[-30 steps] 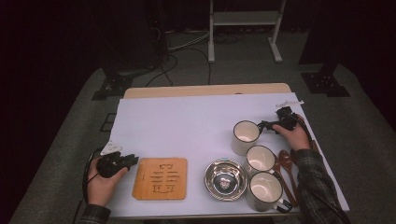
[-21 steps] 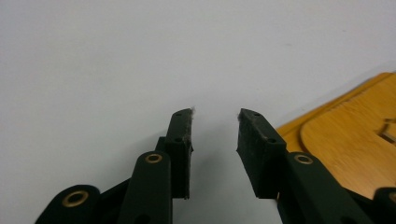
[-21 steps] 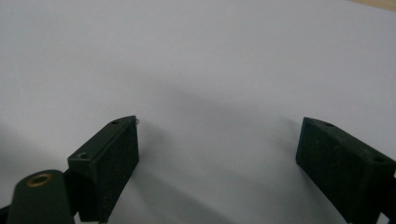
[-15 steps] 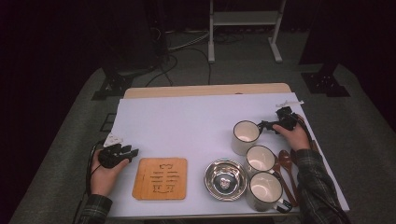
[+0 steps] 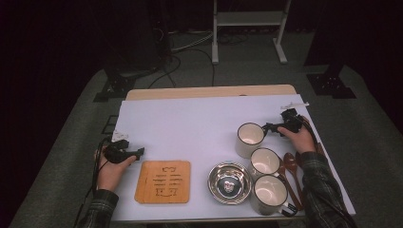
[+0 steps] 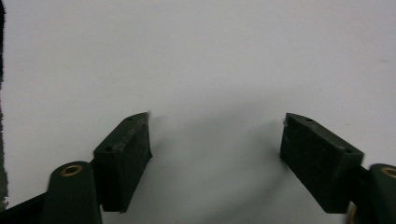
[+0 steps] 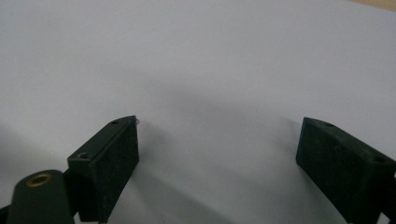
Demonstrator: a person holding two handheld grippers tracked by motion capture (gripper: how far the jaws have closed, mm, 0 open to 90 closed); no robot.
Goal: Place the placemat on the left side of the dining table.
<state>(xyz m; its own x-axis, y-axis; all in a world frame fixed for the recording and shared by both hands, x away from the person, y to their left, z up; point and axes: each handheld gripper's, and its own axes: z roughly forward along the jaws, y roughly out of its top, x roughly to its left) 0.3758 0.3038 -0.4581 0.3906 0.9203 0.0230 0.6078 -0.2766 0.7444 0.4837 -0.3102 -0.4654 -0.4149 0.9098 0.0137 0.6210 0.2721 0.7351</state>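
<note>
High view layout: I'm seeing the left gripper (image 5: 138, 152) sitting at the table's left edge, just up and left of the wooden trivet (image 5: 163, 181); the right gripper (image 5: 267, 127) is sitting beside the far enamel mug (image 5: 249, 139).
Left fingers: released, spread wide with bare white table cover (image 6: 201, 60) between them; jaws have just been opening, nothing between them.
Right fingers: released too, spread wide over the white cover, gripping nothing.
Task thing, left side: I'm reading the trivet as the left hand's thing; it's lying flat near the front edge, apart from the gripper tip, towards the near right of it.
Task thing, right side: far mug is standing upright, its rim side just left of the right gripper tip; can't tell if they're touching.
Key relation: right gripper is pointing left at the mug's right wall, so the mug is lying straight ahead of its fingers.
Nearer hand: right for all three mugs, the steel bowl (image 5: 230, 182) and the wooden spoons (image 5: 291, 167); left for the trivet.
Judgement: I'm guessing the mug grab is coming next, a short push leftward.
</note>
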